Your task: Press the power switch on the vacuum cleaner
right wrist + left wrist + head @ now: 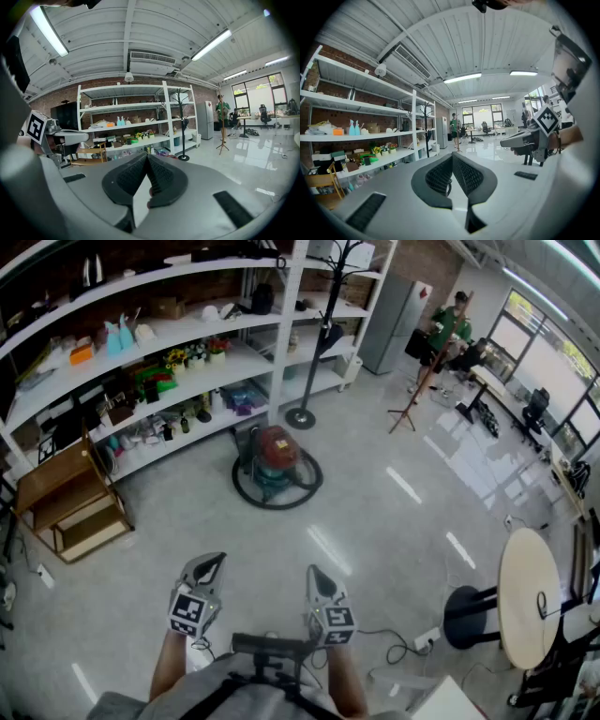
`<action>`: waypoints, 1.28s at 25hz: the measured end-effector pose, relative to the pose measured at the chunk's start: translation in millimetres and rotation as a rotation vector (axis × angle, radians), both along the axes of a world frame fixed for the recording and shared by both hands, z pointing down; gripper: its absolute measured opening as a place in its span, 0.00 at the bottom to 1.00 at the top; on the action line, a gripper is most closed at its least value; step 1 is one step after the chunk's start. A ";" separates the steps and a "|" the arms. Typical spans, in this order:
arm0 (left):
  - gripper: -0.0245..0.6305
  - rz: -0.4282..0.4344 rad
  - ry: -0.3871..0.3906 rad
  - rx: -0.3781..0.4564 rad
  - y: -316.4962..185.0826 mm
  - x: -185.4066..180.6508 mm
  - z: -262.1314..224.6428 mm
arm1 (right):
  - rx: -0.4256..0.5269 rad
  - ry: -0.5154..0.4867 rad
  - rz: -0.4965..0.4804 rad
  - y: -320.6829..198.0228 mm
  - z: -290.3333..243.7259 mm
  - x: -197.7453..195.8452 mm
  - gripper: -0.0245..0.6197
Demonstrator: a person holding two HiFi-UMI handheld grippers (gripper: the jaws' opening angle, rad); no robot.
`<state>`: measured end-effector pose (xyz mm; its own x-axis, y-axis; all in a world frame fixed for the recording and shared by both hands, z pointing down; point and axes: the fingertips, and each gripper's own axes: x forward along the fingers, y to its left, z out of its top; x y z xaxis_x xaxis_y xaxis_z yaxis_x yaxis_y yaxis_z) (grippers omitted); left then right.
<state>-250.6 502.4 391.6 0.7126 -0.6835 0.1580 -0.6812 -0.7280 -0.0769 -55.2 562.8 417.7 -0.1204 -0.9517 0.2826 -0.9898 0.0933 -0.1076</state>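
Observation:
The vacuum cleaner (277, 457), a squat canister with a red top, a green body and a dark hose coiled round its base, stands on the floor in front of the shelves. It is far ahead of both grippers. In the head view my left gripper (212, 562) and right gripper (315, 572) are held side by side close to my body, pointing towards it. Along its own view the left gripper (452, 157) has its jaws meeting at the tips, with nothing between them. The right gripper (146, 158) stands the same, shut and empty. No switch can be made out at this distance.
White shelving (187, 362) full of small items runs along the left and back. A coat stand (302, 414) rises behind the vacuum. A wooden step unit (73, 504) is at left, a round table (528, 598) and black stool (466, 617) at right, a floor cable (398, 648) nearby.

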 end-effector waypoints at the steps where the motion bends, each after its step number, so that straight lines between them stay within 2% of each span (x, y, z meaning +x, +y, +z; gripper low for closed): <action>1: 0.05 0.001 0.001 0.000 0.0 0.3 0.8 | 0.002 -0.002 -0.003 0.2 0.3 -0.5 0.06; 12: 0.05 0.011 -0.009 0.001 -3.9 9.7 6.5 | 0.028 -0.039 0.006 -1.5 -0.8 9.2 0.06; 23: 0.05 0.007 -0.020 0.006 -11.1 45.3 6.4 | 0.026 -0.064 -0.011 -3.3 9.4 37.5 0.06; 28: 0.05 0.001 -0.031 0.030 -10.2 72.0 7.3 | 0.032 -0.075 -0.043 -3.3 16.9 62.0 0.06; 32: 0.05 -0.013 -0.021 0.023 -6.1 82.3 5.6 | 0.036 -0.079 -0.066 -7.5 17.8 67.1 0.06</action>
